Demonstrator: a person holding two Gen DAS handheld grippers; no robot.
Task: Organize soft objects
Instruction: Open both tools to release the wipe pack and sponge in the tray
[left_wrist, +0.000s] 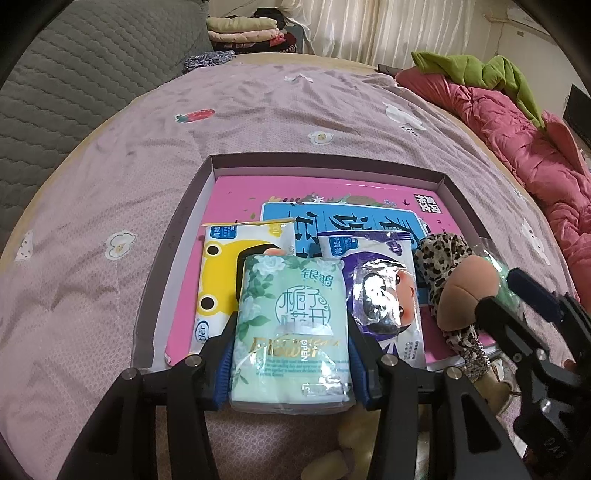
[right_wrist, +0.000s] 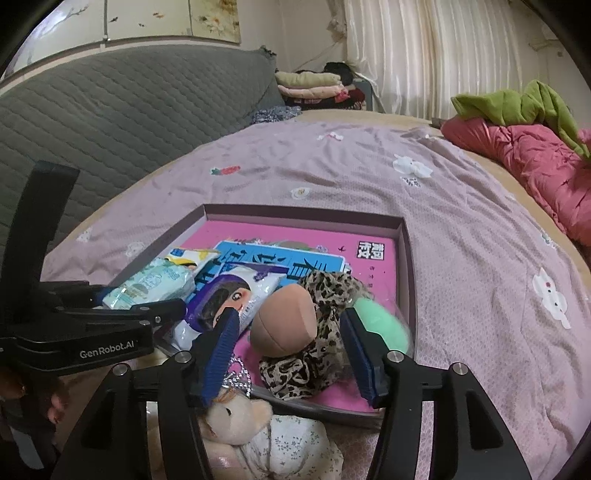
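Note:
My left gripper (left_wrist: 293, 332) is shut on a mint-green flowered tissue pack (left_wrist: 291, 325), held above the near edge of a shallow box lid (left_wrist: 317, 162) on the bed. Inside the lid lie a yellow frog tissue pack (left_wrist: 221, 280) and a purple girl-print pack (left_wrist: 384, 295) on top of a pink book (left_wrist: 236, 192). My right gripper (right_wrist: 290, 317) is open, its blue pads either side of a beige soft piece (right_wrist: 284, 325) wrapped in leopard-print cloth (right_wrist: 314, 369). A green fluffy ball (right_wrist: 380, 321) sits at the lid's right wall.
A plush doll in a floral dress (right_wrist: 258, 432) lies on the bed just under my right gripper. The lilac bedspread (right_wrist: 461, 240) stretches beyond the lid. A pink quilt with green cloth (right_wrist: 535, 155) lies at the right, a grey padded headboard (right_wrist: 129, 110) at the left.

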